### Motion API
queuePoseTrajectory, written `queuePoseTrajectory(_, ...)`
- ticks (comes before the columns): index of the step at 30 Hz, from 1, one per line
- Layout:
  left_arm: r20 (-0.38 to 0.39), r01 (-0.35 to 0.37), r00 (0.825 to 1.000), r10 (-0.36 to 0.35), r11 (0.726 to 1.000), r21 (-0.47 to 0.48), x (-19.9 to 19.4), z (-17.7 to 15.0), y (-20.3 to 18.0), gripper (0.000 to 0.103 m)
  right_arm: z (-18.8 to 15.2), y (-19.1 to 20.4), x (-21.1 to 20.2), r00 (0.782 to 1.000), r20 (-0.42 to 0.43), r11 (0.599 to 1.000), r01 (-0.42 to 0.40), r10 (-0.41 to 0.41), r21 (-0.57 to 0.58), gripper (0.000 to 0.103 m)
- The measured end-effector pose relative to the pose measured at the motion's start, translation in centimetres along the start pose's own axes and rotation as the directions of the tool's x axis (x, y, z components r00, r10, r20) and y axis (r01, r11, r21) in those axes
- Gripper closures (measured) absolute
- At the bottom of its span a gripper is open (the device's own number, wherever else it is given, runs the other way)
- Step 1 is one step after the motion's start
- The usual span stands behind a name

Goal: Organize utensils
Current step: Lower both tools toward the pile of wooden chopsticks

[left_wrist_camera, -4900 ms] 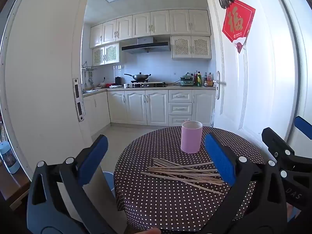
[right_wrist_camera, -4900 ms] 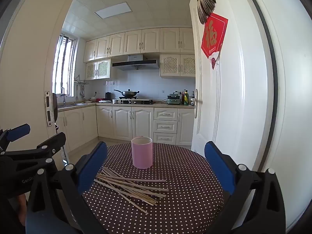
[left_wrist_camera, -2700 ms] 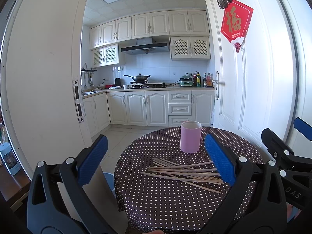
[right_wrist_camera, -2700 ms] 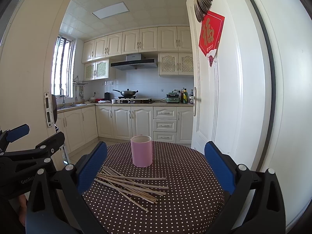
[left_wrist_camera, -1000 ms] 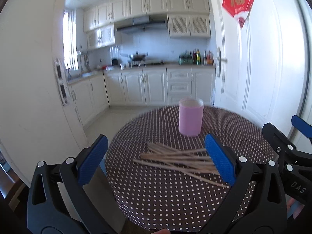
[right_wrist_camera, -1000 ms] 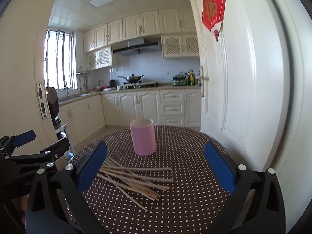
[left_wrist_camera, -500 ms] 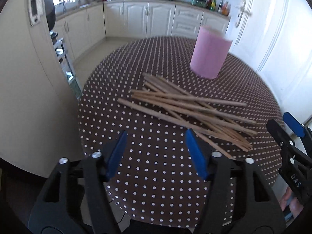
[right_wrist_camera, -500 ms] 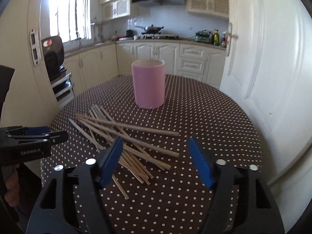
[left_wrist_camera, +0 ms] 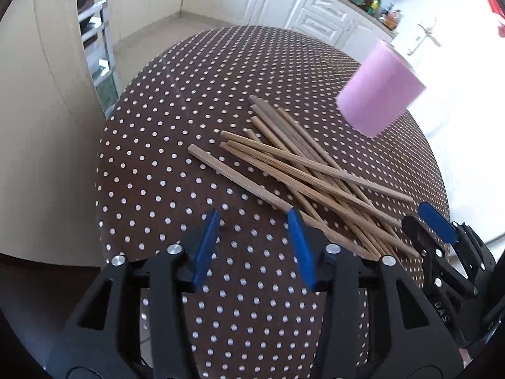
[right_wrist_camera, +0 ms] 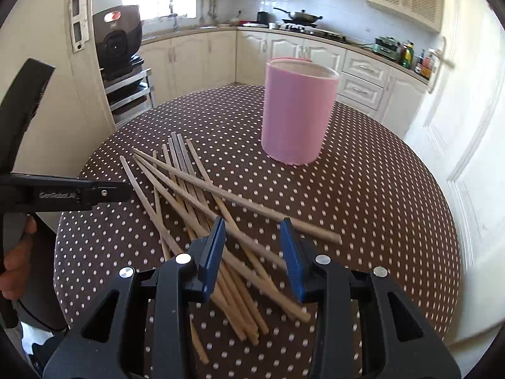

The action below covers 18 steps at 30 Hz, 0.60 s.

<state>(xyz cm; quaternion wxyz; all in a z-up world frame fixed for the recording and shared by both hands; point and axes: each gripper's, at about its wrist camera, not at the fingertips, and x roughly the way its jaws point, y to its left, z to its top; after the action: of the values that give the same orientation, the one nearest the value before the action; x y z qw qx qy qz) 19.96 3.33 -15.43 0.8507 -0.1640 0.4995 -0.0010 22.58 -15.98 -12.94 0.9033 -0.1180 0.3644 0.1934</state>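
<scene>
Chopsticks (right_wrist_camera: 202, 214): crossed heap beside pink cup (right_wrist_camera: 298, 110). My right hand-held gripper (right_wrist_camera: 252, 252) and left hand-held gripper (left_wrist_camera: 252, 246), jaws just narrowing, both empty. Risk I see: pinching several sticks, scattering the rest.

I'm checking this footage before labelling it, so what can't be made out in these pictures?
- Cup contents: both views, its wall hides the inside.
- Chopsticks, near ends: right wrist view, behind the right gripper.
- Chopstick count: the pile overlaps.
- Cup: left wrist view, blurred.
- Bottles: too small to read.
</scene>
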Motion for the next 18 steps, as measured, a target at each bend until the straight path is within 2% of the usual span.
queuePoseTrajectory(3, -0.011, 0.014, 1.0, -0.015, 1.0, -0.026, 0.3, 0.7, 0.2, 0.05, 1.0, 0.3, 0.8, 1.0, -0.01, 0.999, -0.012, 0.012, -0.032, 0.069)
queuePoseTrajectory(7, -0.035, -0.019, 0.999, 0.018, 1.0, -0.025, 1.0, 1.7, -0.5, 0.044, 1.9, 0.4, 1.9, 0.998, -0.042, 0.997, -0.052, 0.05, -0.055, 0.069)
queuePoseTrajectory(15, -0.043, -0.125, 0.991, 0.127, 0.992, 0.027, 1.7, 2.3, -1.3, 0.044, 3.2, 0.6, 3.0, 0.99, -0.096, 0.99, -0.114, 0.106, -0.079, 0.069)
queuePoseTrajectory(18, -0.039, -0.172, 0.984, 0.173, 0.984, 0.045, 2.0, 2.6, -1.9, 0.052, 3.6, 0.5, 3.2, 0.987, -0.112, 0.988, -0.127, 0.117, -0.091, 0.069)
